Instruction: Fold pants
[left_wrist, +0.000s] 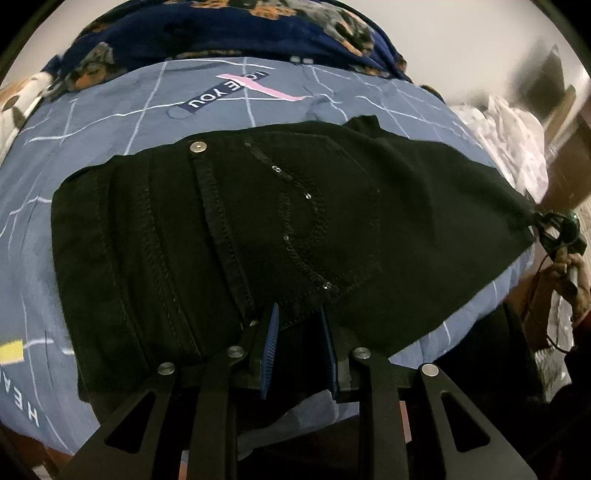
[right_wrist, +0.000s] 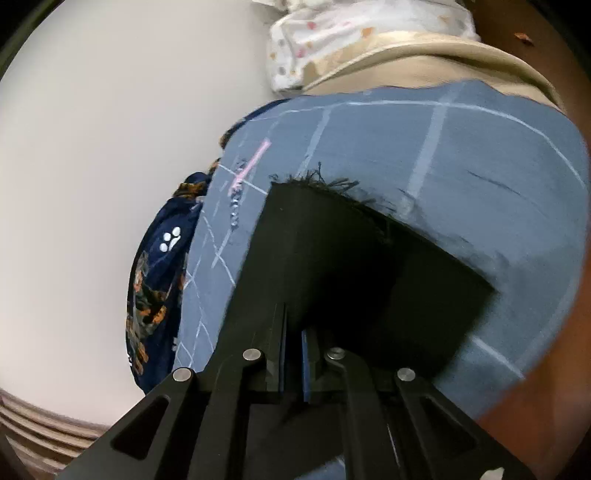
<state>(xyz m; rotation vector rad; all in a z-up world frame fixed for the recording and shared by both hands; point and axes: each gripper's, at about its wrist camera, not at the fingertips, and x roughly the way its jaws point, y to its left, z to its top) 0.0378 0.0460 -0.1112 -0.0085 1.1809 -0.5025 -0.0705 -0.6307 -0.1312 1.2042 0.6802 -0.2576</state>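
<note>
Black pants (left_wrist: 229, 236) lay on the blue sheet (left_wrist: 110, 110); left gripper (left_wrist: 299, 332) pinched their near edge, right gripper (right_wrist: 294, 343) clamped their fabric

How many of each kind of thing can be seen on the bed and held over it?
Black pants: 1
Grey-blue bedcover: 1
Dark blue patterned blanket: 1
Grippers: 2, left gripper and right gripper
Total: 5

Bed in blue-grey grid sheet (left_wrist: 110, 110), black pants (left_wrist: 221, 229), navy floral blanket (left_wrist: 221, 26)
</note>
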